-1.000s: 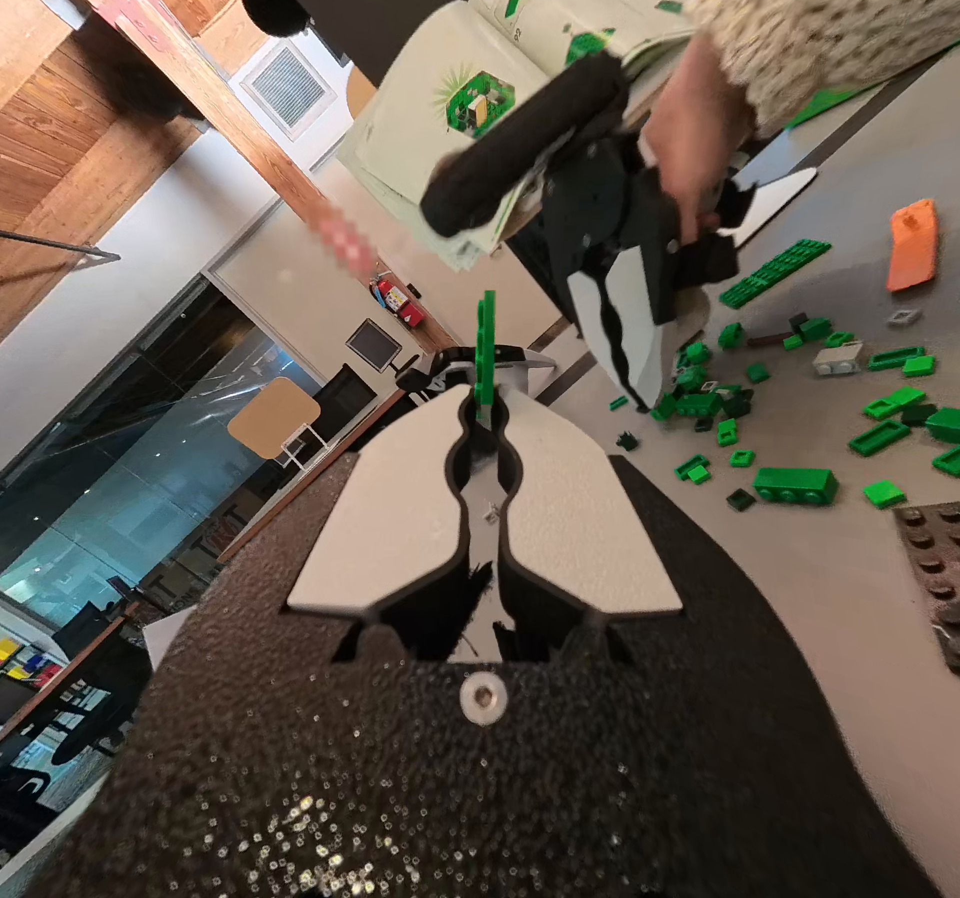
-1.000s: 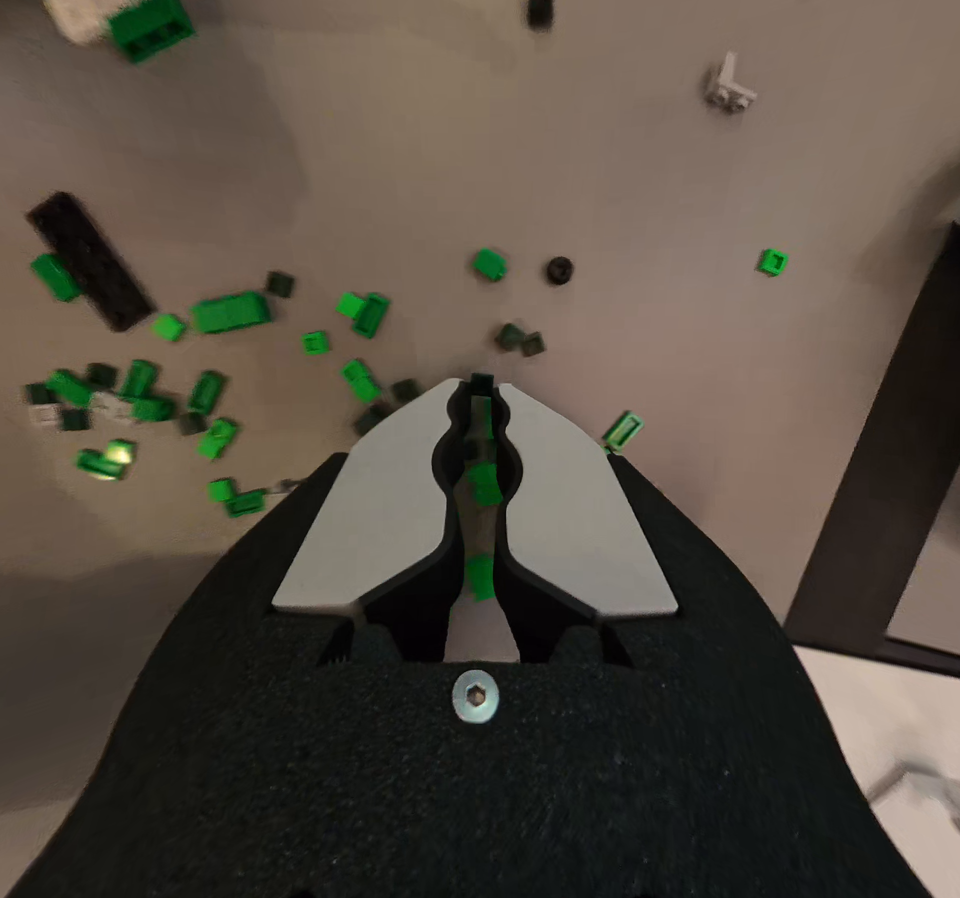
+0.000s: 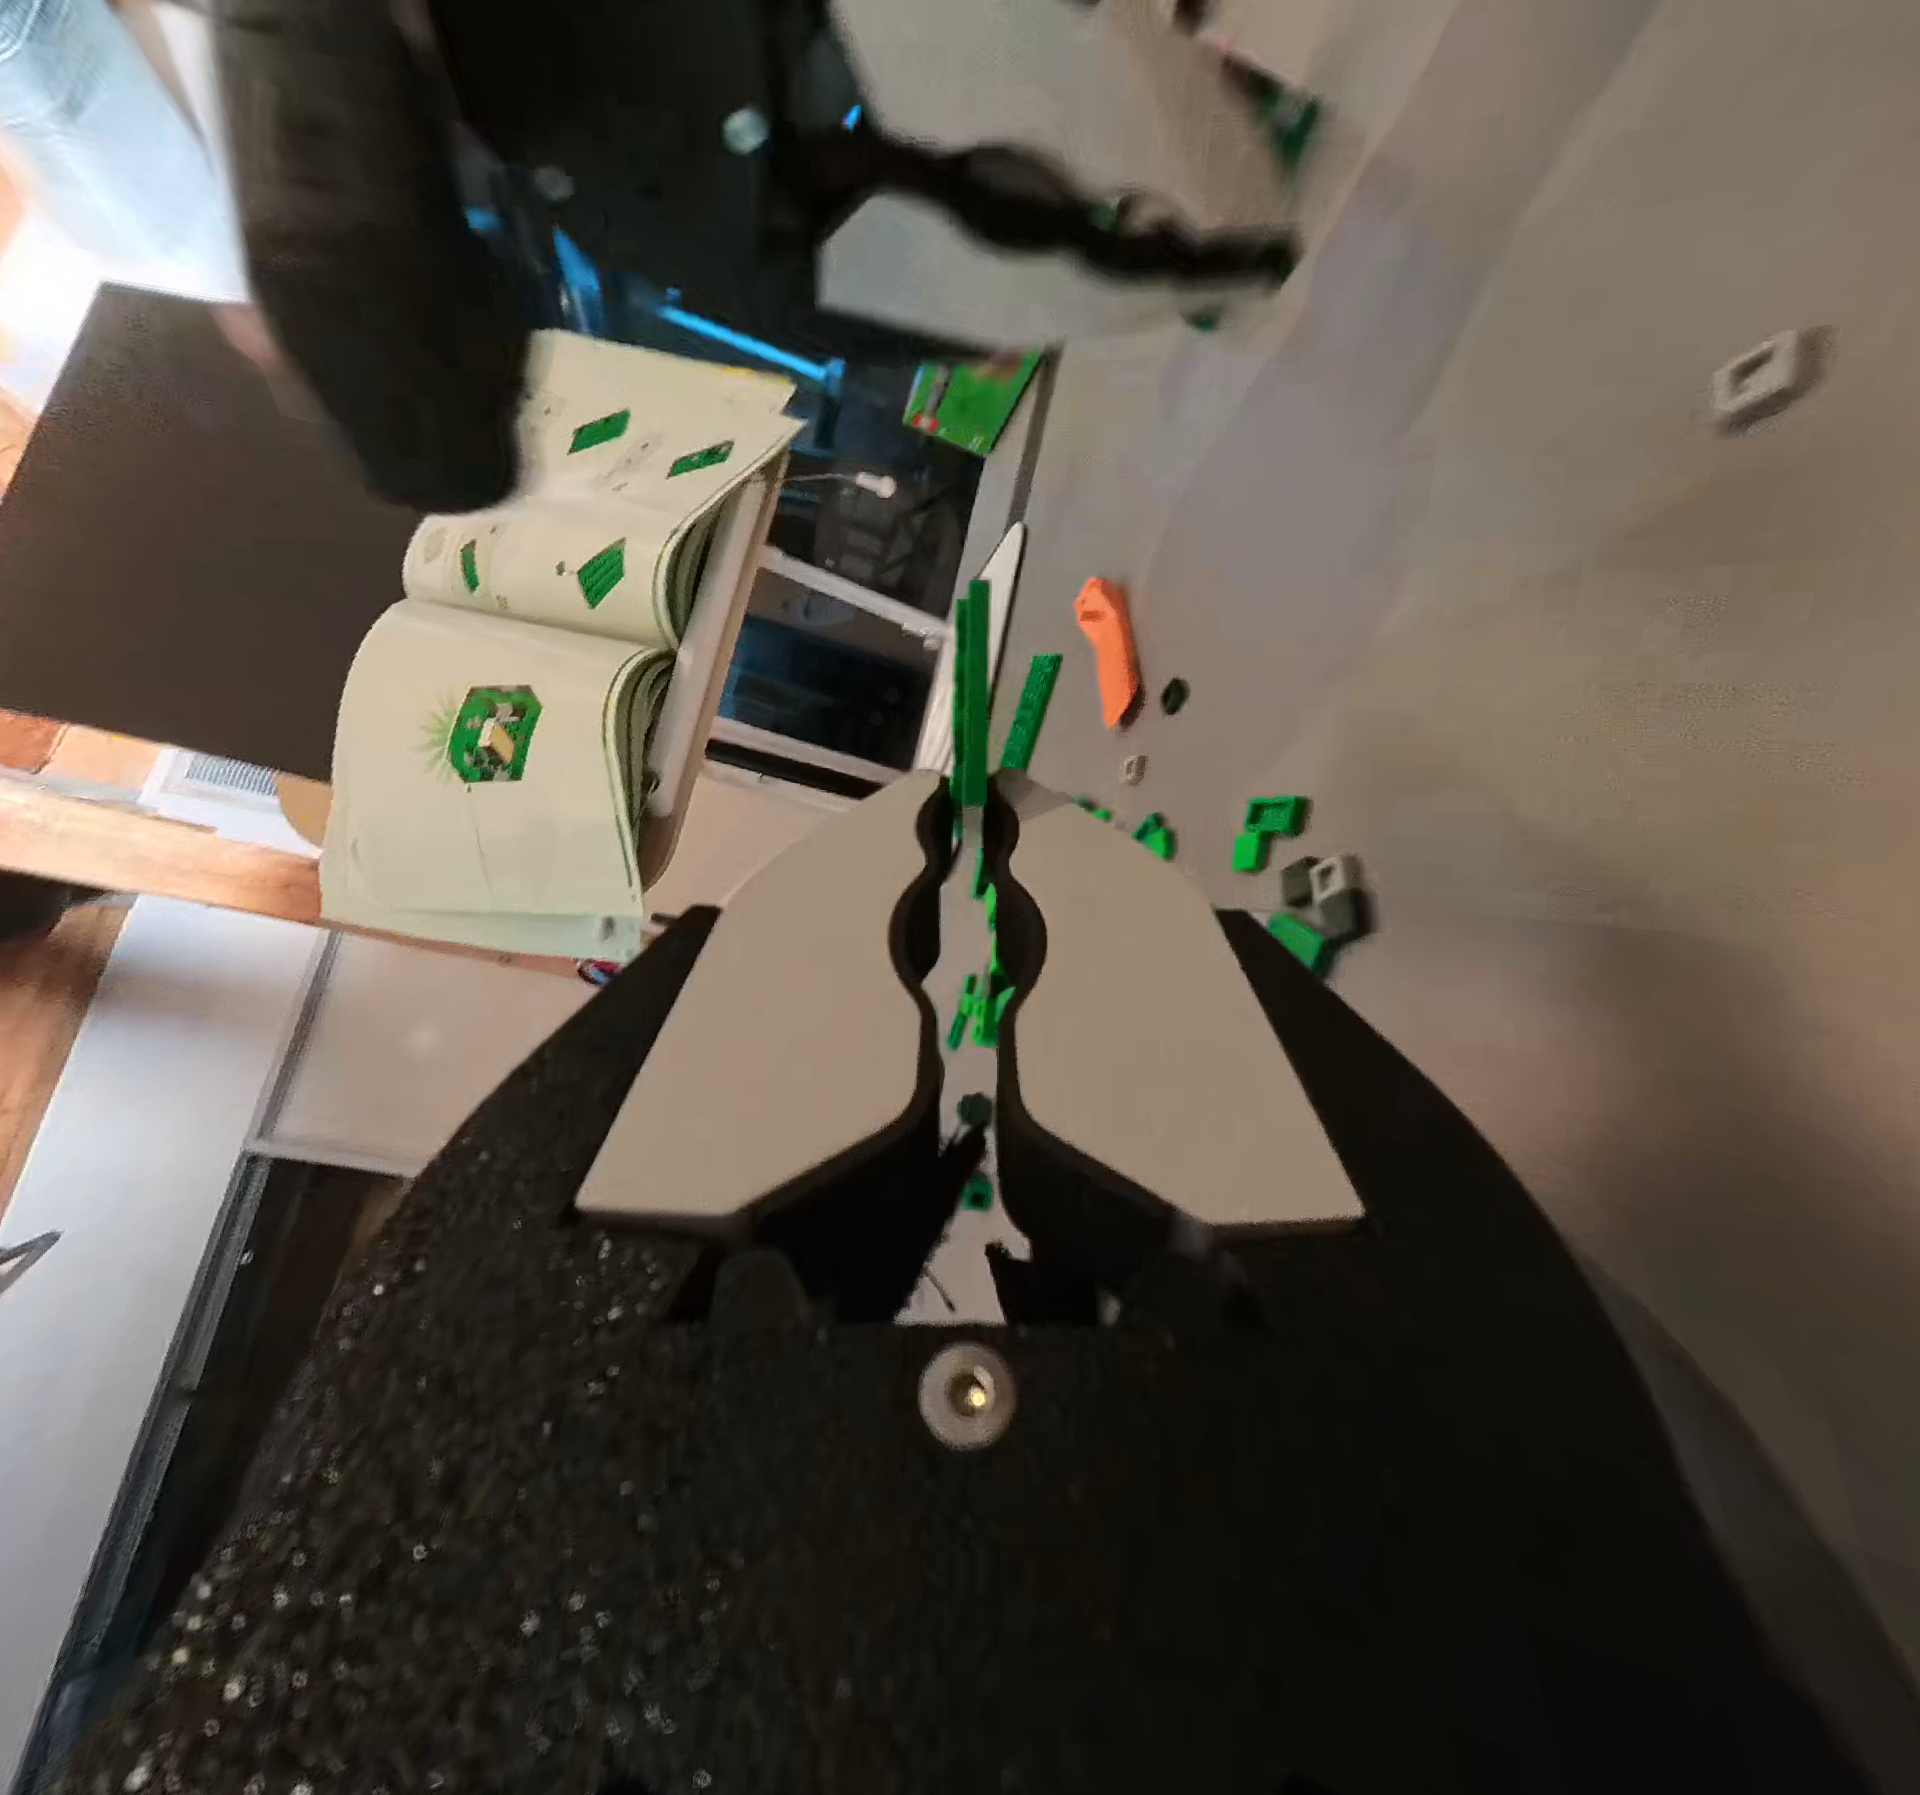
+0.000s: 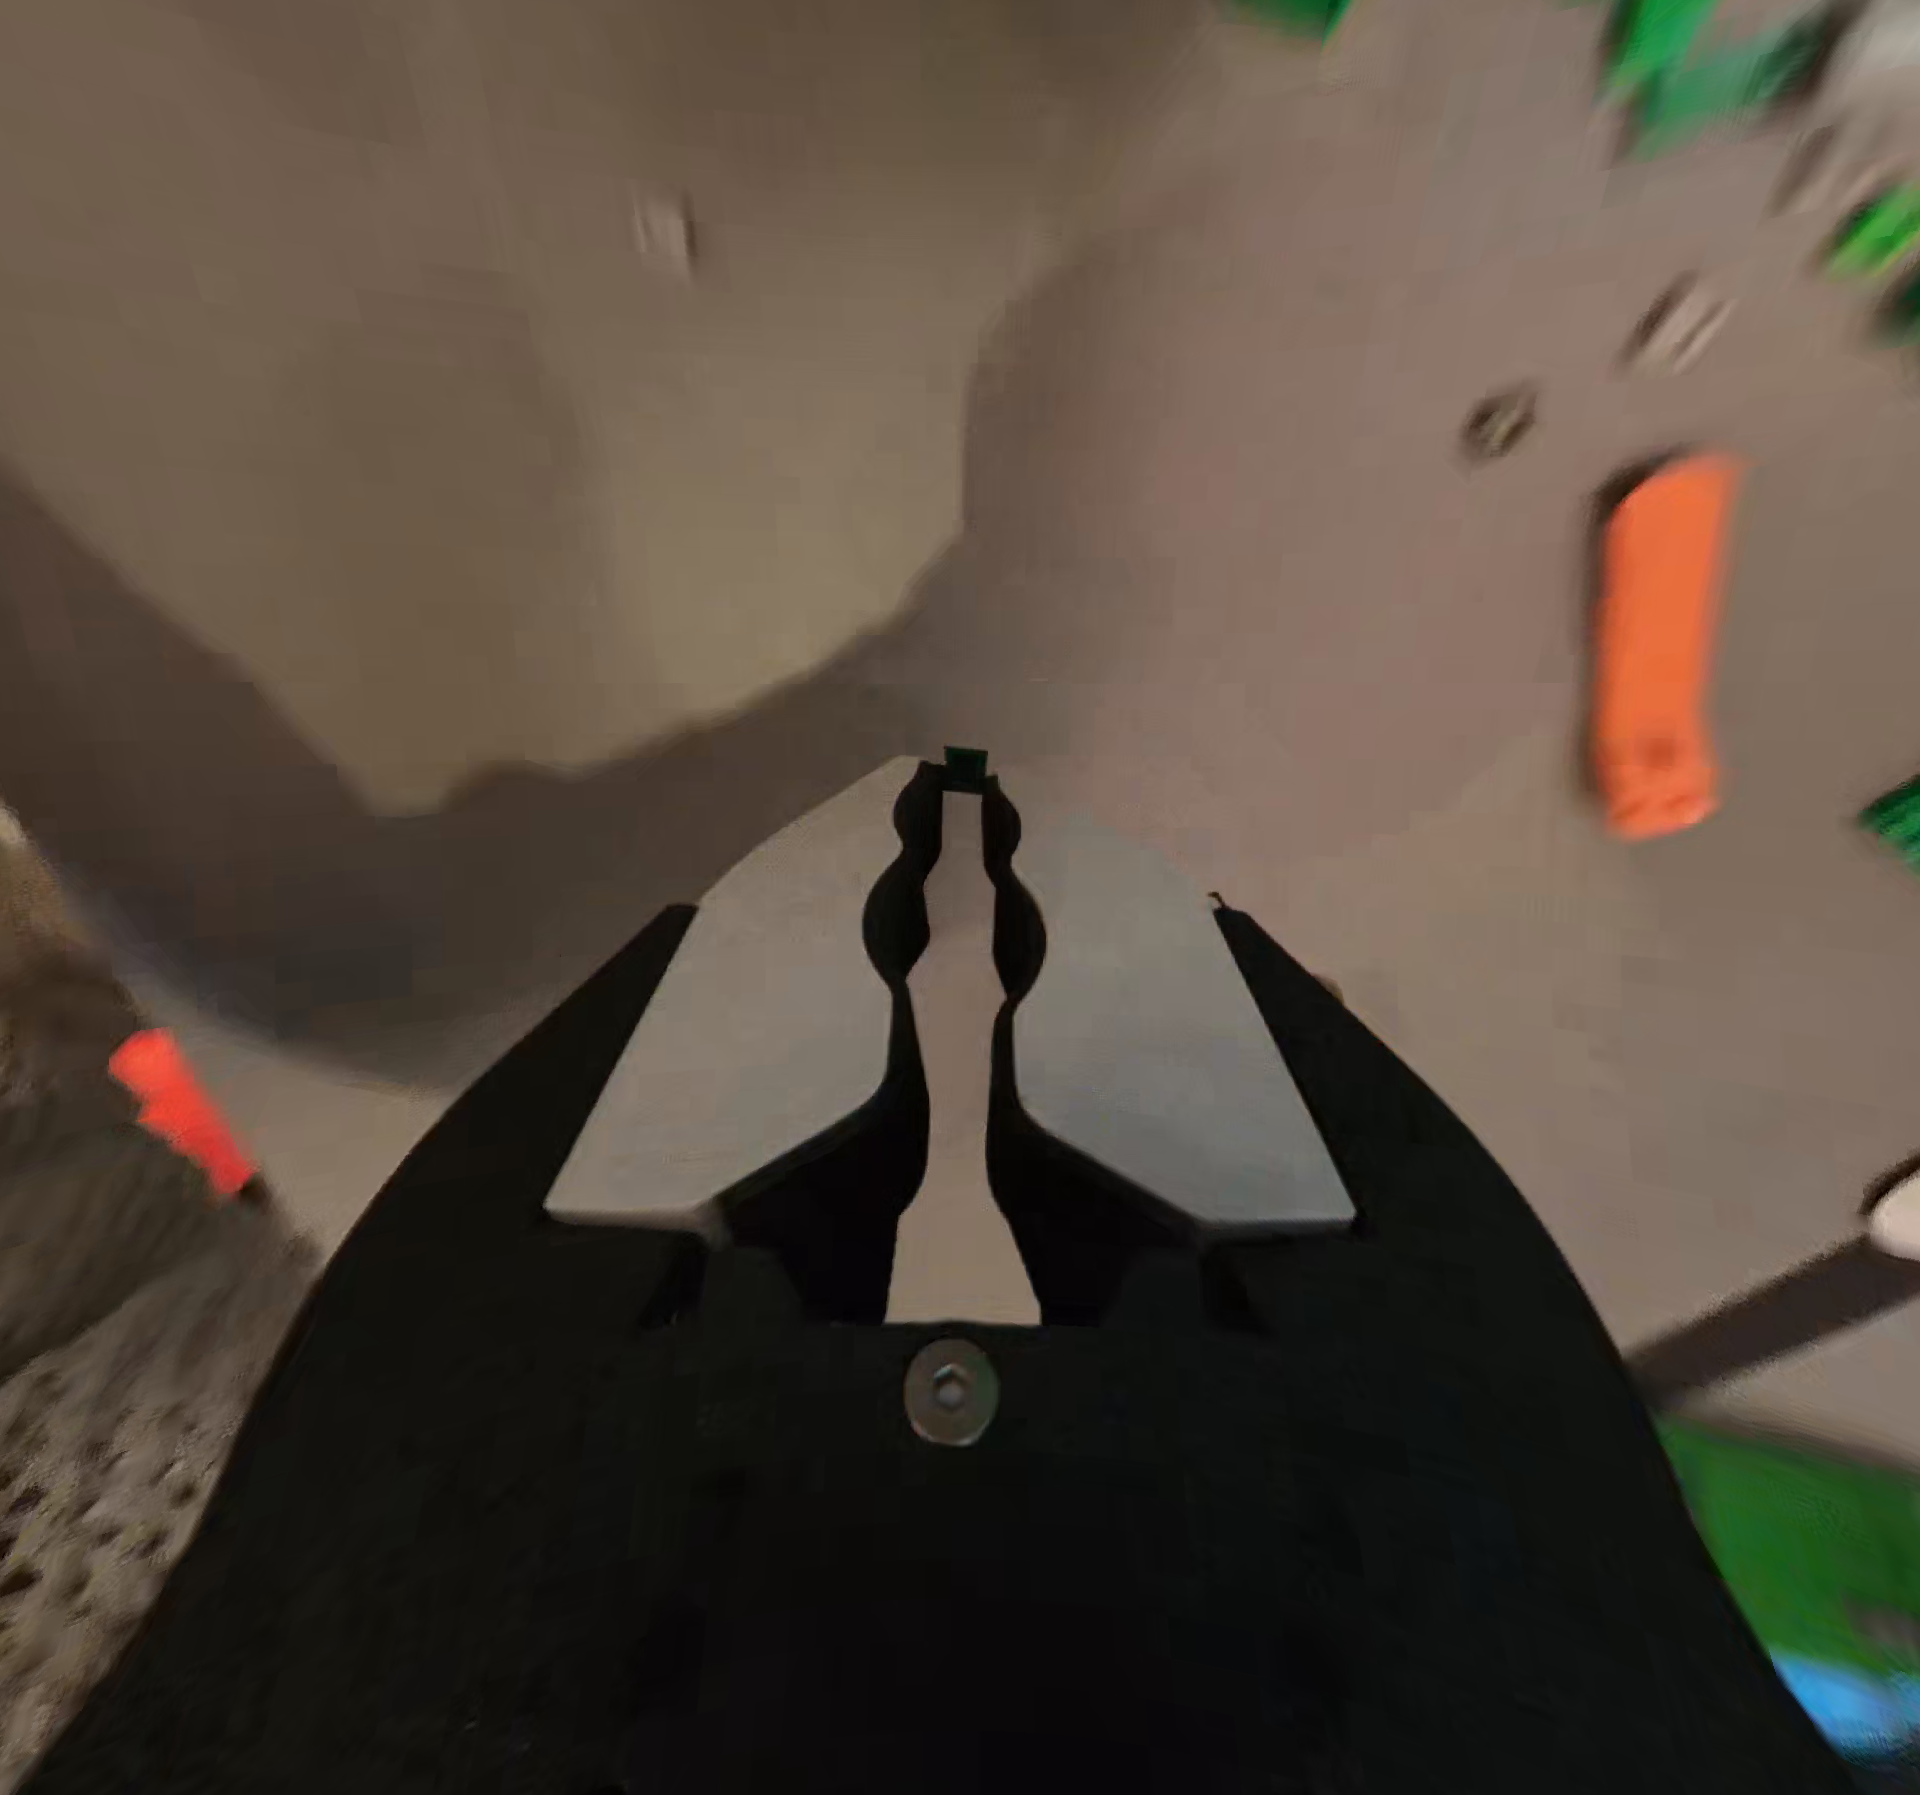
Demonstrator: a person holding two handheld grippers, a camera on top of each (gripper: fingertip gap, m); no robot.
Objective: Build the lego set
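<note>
Left gripper (image 3: pixel 968 789) was pinching a green plate (image 3: pixel 971 696) edge-on; right gripper (image 4: pixel 962 777) gripped a tiny green piece (image 4: pixel 964 765).

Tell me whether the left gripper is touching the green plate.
Touching. The left wrist view shows the left gripper with its fingertips closed on the lower end of the green plate, which sticks out past them.
</note>
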